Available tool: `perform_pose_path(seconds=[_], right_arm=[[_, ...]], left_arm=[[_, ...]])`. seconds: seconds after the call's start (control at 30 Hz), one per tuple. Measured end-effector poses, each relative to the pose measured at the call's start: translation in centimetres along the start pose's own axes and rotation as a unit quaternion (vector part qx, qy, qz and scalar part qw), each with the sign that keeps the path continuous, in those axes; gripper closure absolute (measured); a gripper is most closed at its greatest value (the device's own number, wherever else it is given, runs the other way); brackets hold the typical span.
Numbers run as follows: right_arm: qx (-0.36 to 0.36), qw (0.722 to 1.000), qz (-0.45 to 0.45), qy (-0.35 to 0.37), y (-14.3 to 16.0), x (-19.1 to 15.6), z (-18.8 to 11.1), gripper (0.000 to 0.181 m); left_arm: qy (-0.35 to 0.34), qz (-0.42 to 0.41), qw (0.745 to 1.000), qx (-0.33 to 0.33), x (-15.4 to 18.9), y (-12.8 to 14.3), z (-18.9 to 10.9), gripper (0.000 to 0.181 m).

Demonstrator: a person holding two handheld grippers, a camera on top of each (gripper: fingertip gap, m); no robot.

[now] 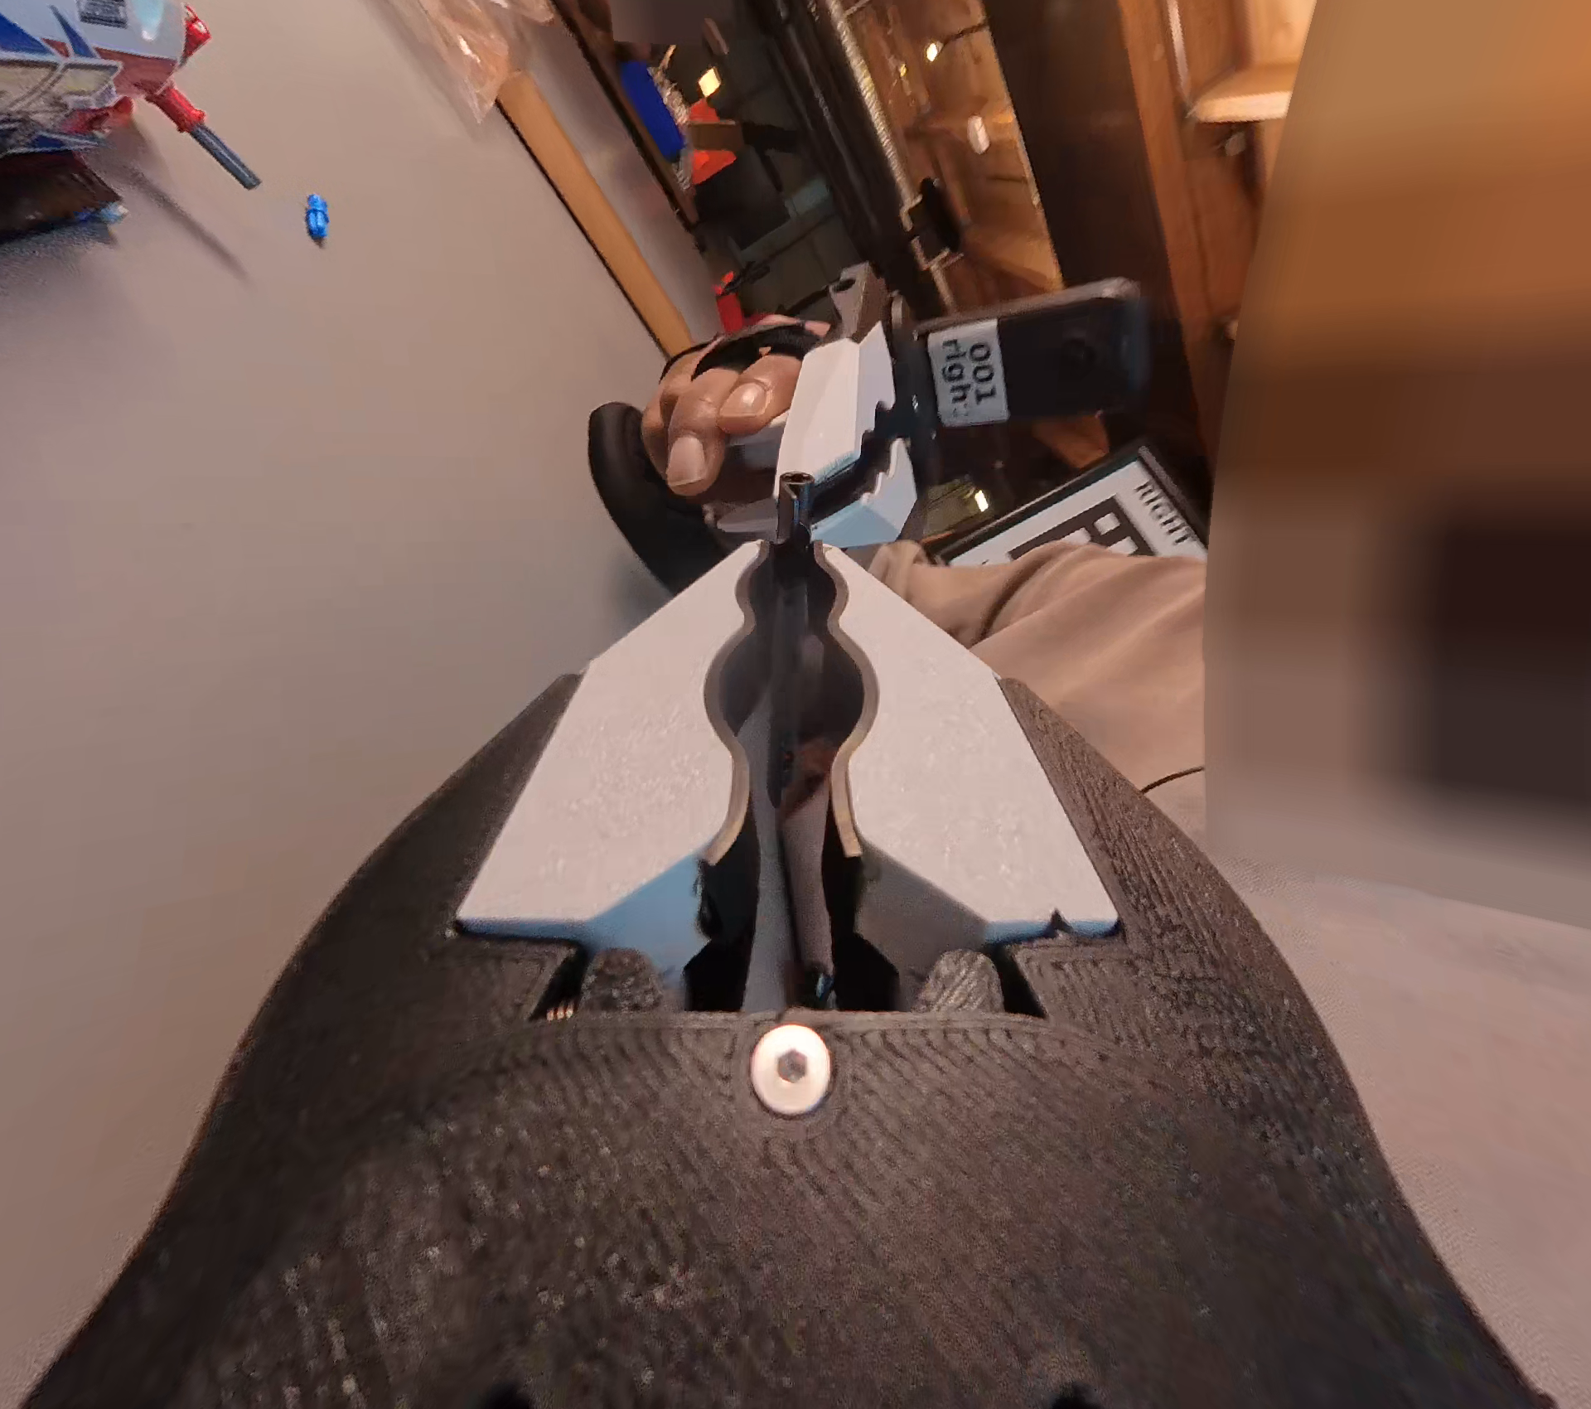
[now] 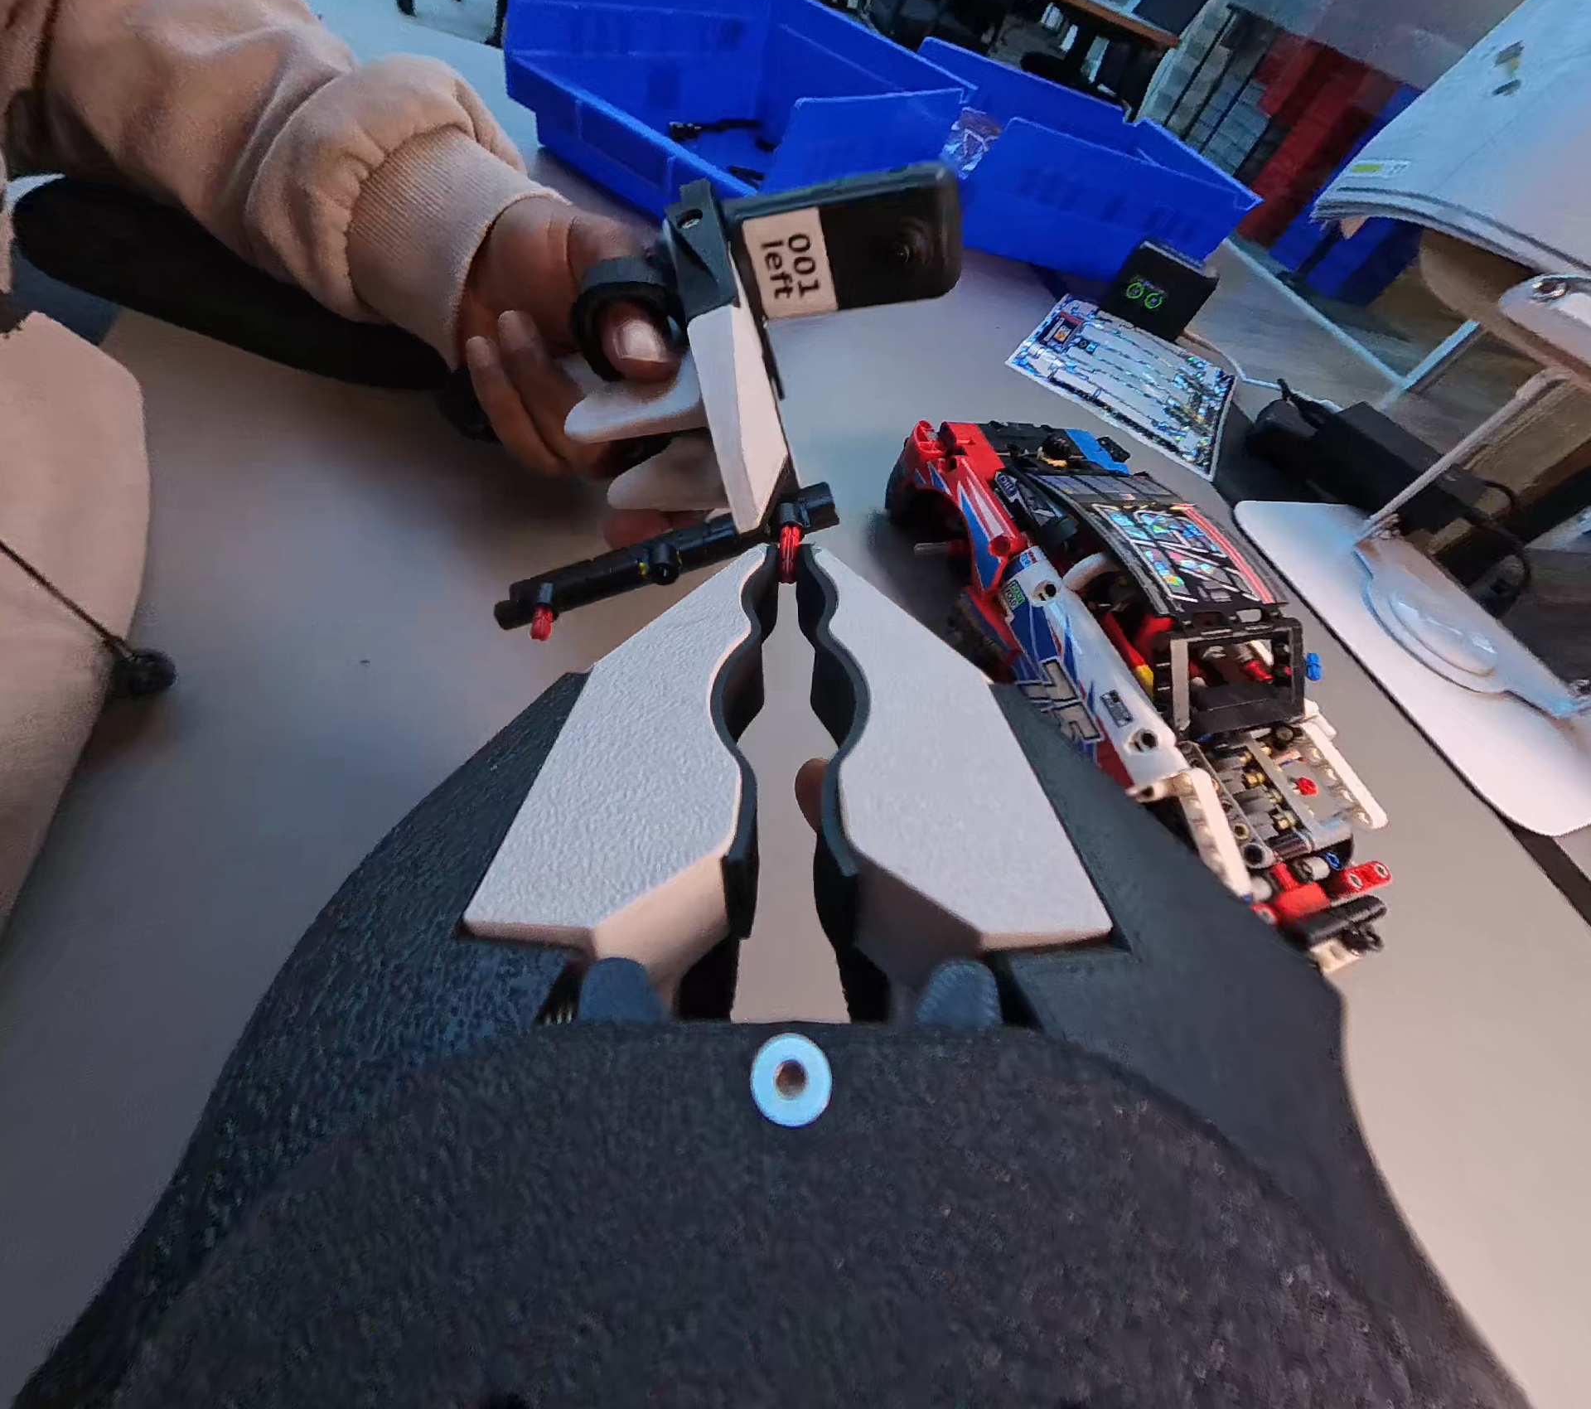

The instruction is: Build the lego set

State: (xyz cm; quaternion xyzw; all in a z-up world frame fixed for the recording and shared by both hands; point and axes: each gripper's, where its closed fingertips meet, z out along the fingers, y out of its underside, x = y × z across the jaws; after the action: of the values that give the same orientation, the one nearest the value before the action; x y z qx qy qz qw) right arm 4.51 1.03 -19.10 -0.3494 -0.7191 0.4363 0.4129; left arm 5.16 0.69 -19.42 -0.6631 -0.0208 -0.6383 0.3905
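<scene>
While the left claw (image 2: 766, 519) is clamped on a long black beam (image 2: 620, 571) above the worktop (image 2: 344, 679), the right claw (image 2: 788, 556) pinches a red pin (image 2: 787, 550) at its hole — seating it squarely looks next — the car (image 2: 1119, 627) waits alongside.

car (image 2: 1119, 644) on table (image 2: 344, 679), bins (image 2: 775, 76) behind it

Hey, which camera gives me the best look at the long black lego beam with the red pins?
The right wrist view. There the black beam shows side-on along its length, held in the left claw, with the right claw pinching a red pin on it. The left wrist view sees the beam only end-on, as a short dark stub.
</scene>
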Motion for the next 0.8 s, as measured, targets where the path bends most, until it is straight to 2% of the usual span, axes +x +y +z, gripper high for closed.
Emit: perform_pose_path(seconds=[0.17,0.27,0.4,0.57,0.67,0.8], right_arm=[[-0.029,0.995,0.035,-0.086,1.4,-1.9,-0.4,0.180],[-0.027,0.989,0.091,-0.114,1.4,-2.4,-0.3,0.180],[0.003,0.985,0.124,-0.120,0.7,-2.5,-0.2,0.180],[-0.017,0.984,0.089,-0.152,1.3,-3.8,-0.3,0.180],[-0.041,0.980,0.078,-0.180,1.7,-4.7,-0.3,0.180],[-0.059,0.973,0.063,-0.216,1.5,-5.4,-0.8,0.180]], left_arm=[[-0.083,0.128,0.982,-0.111,-0.9,2.2,0.2,0.177],[-0.105,0.174,0.968,-0.146,-1.0,2.9,0.3,0.177],[-0.087,0.163,0.972,-0.145,-0.4,2.9,0.3,0.177],[-0.099,0.188,0.958,-0.195,-0.7,4.4,0.4,0.177],[-0.136,0.246,0.924,-0.259,-1.1,5.5,0.5,0.177],[-0.143,0.277,0.898,-0.309,-0.7,6.1,0.8,0.177]])
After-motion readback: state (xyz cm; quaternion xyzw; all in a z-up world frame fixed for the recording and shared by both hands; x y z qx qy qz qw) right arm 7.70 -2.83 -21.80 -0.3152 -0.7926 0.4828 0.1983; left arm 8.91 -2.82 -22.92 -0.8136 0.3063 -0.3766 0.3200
